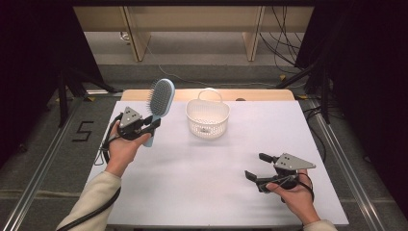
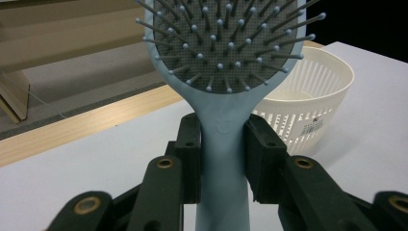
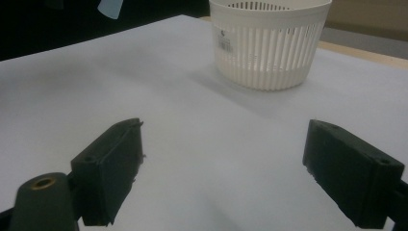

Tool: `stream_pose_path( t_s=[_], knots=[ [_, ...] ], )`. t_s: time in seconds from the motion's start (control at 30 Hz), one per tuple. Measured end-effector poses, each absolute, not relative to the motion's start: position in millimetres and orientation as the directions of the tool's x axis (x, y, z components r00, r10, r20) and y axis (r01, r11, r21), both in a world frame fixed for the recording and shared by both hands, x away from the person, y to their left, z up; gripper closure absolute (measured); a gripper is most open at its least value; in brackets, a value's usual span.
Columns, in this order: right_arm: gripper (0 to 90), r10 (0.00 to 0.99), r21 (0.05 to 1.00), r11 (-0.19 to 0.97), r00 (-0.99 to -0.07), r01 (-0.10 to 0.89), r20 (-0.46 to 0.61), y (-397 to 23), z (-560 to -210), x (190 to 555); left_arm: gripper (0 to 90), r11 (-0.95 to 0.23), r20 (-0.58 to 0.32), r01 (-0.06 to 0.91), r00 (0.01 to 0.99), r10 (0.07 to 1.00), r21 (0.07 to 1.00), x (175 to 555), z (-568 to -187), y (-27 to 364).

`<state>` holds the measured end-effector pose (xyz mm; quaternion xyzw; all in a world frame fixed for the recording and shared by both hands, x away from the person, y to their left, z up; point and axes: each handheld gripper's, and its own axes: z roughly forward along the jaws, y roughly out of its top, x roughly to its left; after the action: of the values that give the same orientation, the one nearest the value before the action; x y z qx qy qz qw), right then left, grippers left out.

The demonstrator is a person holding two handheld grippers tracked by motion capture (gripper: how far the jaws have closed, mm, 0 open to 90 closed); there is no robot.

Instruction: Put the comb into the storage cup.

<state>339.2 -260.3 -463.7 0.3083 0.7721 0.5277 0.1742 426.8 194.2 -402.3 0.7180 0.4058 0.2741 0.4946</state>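
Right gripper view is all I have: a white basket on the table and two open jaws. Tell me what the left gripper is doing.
Observer: The left gripper is shut on a pale blue hairbrush, clamped at the handle just below the head.
Operator: Say which way the brush points.
Observer: Head up, held above the table, left of the basket.
Operator: Check the basket's inside.
Observer: From the high view it looks empty, handle toward the far edge.
Operator: Place my gripper.
Observer: The right gripper is low at the table's near right, pointing left.
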Motion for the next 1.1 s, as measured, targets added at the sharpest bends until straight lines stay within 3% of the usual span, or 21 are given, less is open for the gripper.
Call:
stream_pose_path(
  t_s=[1.1],
  knots=[
    [14.8,0.66,0.923,0.251,-0.749,0.291,0.057,-260.4,-463.8,339.4,69.6,-0.175,-0.021,0.315,0.531,0.847,0.933,428.9,-402.2,189.6]
  ],
)
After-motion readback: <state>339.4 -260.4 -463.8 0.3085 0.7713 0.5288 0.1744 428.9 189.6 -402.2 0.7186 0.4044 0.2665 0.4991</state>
